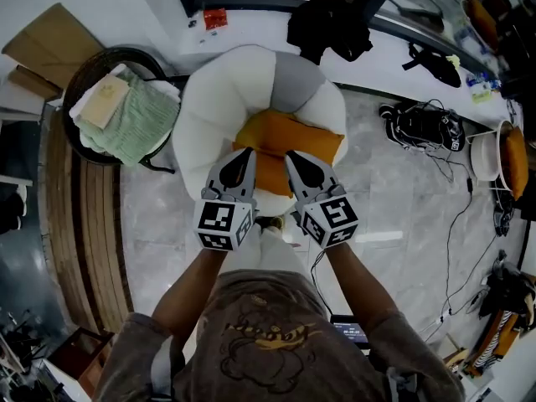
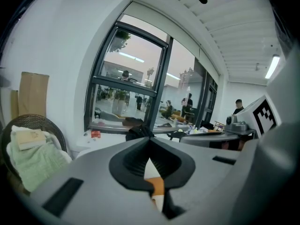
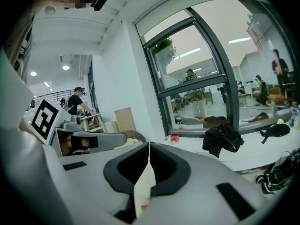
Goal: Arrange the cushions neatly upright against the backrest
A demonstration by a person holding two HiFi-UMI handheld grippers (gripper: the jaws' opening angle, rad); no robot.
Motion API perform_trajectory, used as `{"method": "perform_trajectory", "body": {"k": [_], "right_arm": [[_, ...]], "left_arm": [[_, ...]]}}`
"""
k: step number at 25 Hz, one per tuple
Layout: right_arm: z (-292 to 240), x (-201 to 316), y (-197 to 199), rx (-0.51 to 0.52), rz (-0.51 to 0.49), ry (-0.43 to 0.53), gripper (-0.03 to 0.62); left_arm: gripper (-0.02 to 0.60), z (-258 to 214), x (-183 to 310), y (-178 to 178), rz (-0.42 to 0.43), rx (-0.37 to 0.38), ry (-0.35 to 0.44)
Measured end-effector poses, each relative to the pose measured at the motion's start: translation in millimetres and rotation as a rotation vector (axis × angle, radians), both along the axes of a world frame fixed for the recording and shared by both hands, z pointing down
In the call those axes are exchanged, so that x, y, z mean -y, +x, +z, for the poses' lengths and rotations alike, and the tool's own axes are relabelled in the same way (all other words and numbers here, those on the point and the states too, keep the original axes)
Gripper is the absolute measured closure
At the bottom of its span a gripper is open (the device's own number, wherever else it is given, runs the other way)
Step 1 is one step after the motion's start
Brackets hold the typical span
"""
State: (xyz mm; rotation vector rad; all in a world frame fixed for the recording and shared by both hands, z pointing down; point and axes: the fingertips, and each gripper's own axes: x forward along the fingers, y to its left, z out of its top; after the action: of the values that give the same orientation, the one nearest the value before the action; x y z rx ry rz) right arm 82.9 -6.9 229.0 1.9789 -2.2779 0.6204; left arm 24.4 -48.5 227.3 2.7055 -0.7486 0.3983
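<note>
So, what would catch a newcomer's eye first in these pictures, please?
The orange cushion on the round white armchair at the centre of the head view, with the left gripper and right gripper, both shut, poised side by side over it. To the left, a wicker basket holds a green towel.

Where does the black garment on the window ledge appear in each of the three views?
Head view: the black garment lies at the top, right of centre.
Left gripper view: it sits at mid-height, just left of centre.
Right gripper view: it sits right of centre, below mid-height.
Shared landmark: the small red item lies to the garment's left in every view.
</note>
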Motion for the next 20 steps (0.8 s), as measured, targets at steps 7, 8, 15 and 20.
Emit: {"method": "perform_trajectory", "body": {"k": [7, 8, 15, 20], "right_arm": [[53, 32, 9, 0.003, -0.011, -0.029, 0.571], [63, 37, 9, 0.001, -0.014, -0.035, 0.571], [142, 56, -6, 0.011, -0.072, -0.088, 0.571], [209, 56, -18, 0.029, -0.111, -0.143, 0.571]], "left_arm": [[0.577, 55, 27, 8, -0.011, 0.015, -0.025], [0.577, 66, 30, 9, -0.016, 0.015, -0.032], [0.577, 148, 43, 5, -0.044, 0.046, -0.081], [0.577, 211, 43, 0, -0.047, 0.083, -0.109]]}}
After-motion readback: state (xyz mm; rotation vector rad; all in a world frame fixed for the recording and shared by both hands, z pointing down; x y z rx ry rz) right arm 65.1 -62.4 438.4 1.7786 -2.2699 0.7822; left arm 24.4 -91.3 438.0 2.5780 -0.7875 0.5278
